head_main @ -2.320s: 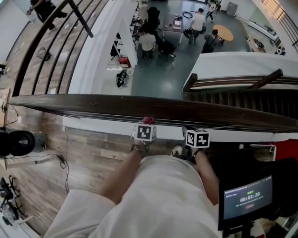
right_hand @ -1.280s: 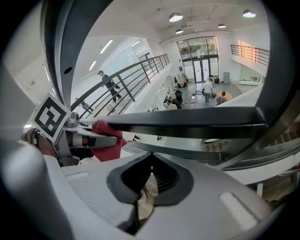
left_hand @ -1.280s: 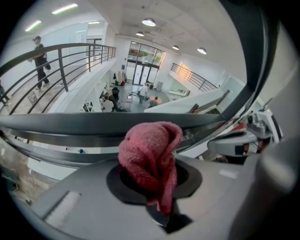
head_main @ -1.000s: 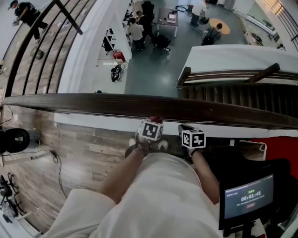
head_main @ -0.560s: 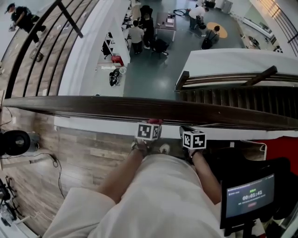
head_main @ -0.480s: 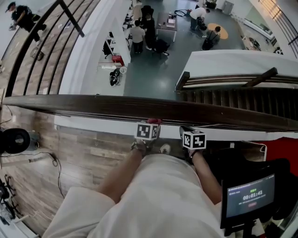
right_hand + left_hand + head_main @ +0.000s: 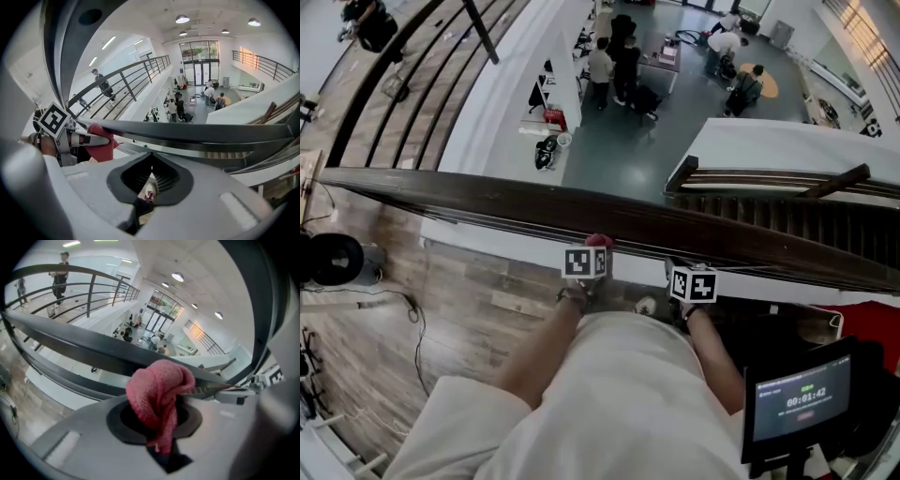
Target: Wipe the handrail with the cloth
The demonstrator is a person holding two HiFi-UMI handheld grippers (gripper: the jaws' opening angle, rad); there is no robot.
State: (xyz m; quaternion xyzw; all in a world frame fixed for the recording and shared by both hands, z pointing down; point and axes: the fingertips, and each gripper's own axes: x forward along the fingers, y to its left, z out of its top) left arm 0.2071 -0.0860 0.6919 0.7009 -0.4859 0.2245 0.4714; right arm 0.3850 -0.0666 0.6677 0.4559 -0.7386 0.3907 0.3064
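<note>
In the head view, we look down over the dark wooden handrail point(image 7: 487, 197), which runs across the frame from left to right. Our left gripper point(image 7: 592, 249) is at the near edge of the handrail, around its middle. It presses a red cloth point(image 7: 599, 241) against the wood. Our right gripper point(image 7: 675, 270) sits just beside the left one, on our side of the handrail and slightly below it. Whether it touches the wood we cannot tell from here. Well beyond the handrail, on a floor far below, a few people point(image 7: 619, 61) stand around desks. On our side of it, at the lower right, a small lit screen point(image 7: 797, 398) faces us.

In the left gripper view, the jaws are clamped on the cloth point(image 7: 159, 397), which bunches up out of them in a soft knot. The knot lies against the handrail point(image 7: 84, 345) that crosses just behind it.

In the right gripper view, the jaws are drawn together with nothing between them. Through the dark gap beneath them we see a shoe point(image 7: 149, 190). The handrail point(image 7: 197, 133) passes right above the jaws. At the left, the other gripper holds the cloth point(image 7: 102, 140) up to the handrail. Beyond the handrail, a person point(image 7: 101, 82) walks along a metal railing point(image 7: 136, 70).
</note>
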